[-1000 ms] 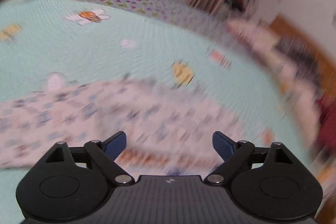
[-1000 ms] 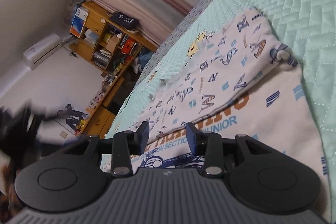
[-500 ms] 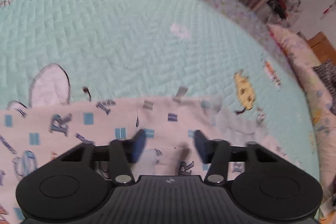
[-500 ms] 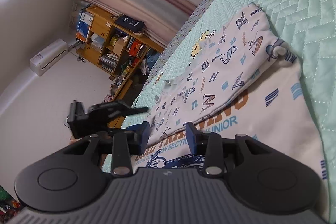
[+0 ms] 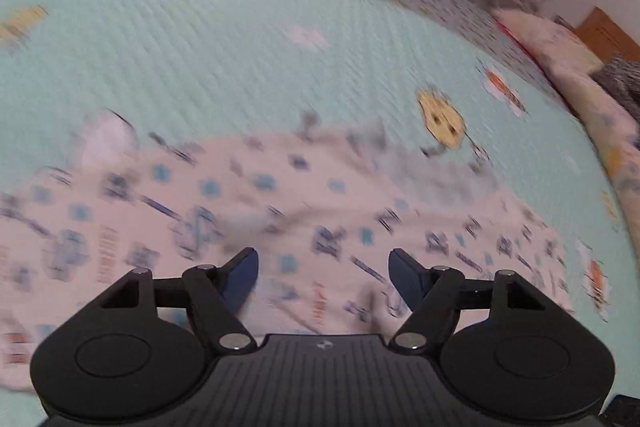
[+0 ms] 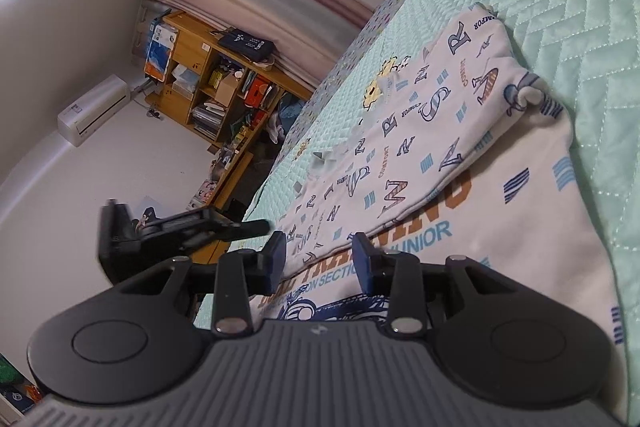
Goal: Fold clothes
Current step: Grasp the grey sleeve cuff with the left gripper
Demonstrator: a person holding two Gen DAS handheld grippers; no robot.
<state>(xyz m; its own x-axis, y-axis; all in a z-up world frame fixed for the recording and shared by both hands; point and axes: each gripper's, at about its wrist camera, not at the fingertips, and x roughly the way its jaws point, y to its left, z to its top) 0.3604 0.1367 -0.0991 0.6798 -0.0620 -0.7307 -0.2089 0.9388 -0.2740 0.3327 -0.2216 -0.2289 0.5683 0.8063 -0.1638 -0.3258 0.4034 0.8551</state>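
A soft white cloth garment (image 6: 460,187), matt and printed with blue letters and orange words, lies just ahead of the right hand-held gripper (image 6: 320,259). Its folded sleeve (image 6: 432,107) shows a rolled, slightly thicker hem. Beneath it spreads a mint-green quilted bedspread (image 6: 580,11), stitched in a zigzag pattern, faintly velvety. The gripper bodies are matt black plastic with ribbed grey housings, small shiny metal pivot pins and dark blue, rubbery-looking fingertips (image 6: 276,255). Beyond the right gripper's left side stands a smooth, light wooden shelf (image 6: 192,39). The left hand-held gripper (image 5: 323,275) hovers over the same cloth, blurred.
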